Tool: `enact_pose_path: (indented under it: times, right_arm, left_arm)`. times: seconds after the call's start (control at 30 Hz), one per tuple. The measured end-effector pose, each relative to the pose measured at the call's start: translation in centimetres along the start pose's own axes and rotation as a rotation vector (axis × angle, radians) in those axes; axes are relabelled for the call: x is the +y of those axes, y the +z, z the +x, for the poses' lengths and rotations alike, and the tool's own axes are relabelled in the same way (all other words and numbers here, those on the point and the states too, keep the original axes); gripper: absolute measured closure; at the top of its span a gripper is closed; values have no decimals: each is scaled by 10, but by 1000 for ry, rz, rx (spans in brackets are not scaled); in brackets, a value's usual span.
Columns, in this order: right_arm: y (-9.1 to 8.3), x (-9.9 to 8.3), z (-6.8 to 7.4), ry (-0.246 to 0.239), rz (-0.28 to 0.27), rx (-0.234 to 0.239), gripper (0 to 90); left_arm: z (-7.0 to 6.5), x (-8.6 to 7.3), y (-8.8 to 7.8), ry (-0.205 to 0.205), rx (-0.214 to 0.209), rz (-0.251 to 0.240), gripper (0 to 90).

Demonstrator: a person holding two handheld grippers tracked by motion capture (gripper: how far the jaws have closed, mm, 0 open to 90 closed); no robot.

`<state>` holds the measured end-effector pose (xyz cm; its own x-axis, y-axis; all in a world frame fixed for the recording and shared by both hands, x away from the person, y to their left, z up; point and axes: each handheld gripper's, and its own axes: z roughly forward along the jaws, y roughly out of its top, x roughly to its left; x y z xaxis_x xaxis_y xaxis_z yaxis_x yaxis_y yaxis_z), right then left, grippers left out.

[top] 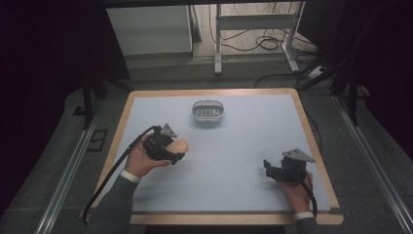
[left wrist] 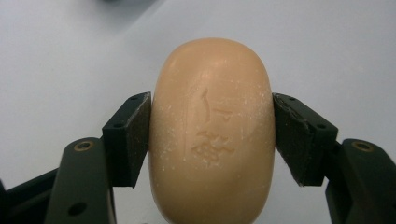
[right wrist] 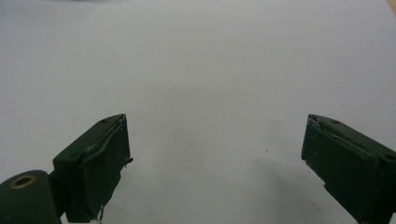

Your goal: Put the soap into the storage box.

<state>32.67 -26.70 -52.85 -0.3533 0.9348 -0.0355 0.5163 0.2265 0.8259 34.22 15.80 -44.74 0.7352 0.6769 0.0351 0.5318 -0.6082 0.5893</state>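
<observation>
I see the left gripper (left wrist: 212, 135) with its fingers (left wrist: 128, 140) clamped on both long sides of the tan soap bar (left wrist: 212, 130), held over the left part of the pale tabletop (top: 234, 161). The right gripper (right wrist: 215, 163) has its fingers (right wrist: 100, 163) spread wide, nothing between them, bare surface below. The soap dish (top: 208, 111) sits well apart, toward the far edge.

The soap's (left wrist: 212, 135) lower end is cut off by the frame's edge.
</observation>
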Motion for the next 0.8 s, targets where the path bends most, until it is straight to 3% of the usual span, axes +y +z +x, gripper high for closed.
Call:
enact_pose_path:
  times: [0.8]
  right_arm:
    - [0, 0, 0, 2, 2, -5, 78]
  left_arm:
    - [5, 12, -2, 12, 10, 4, 330]
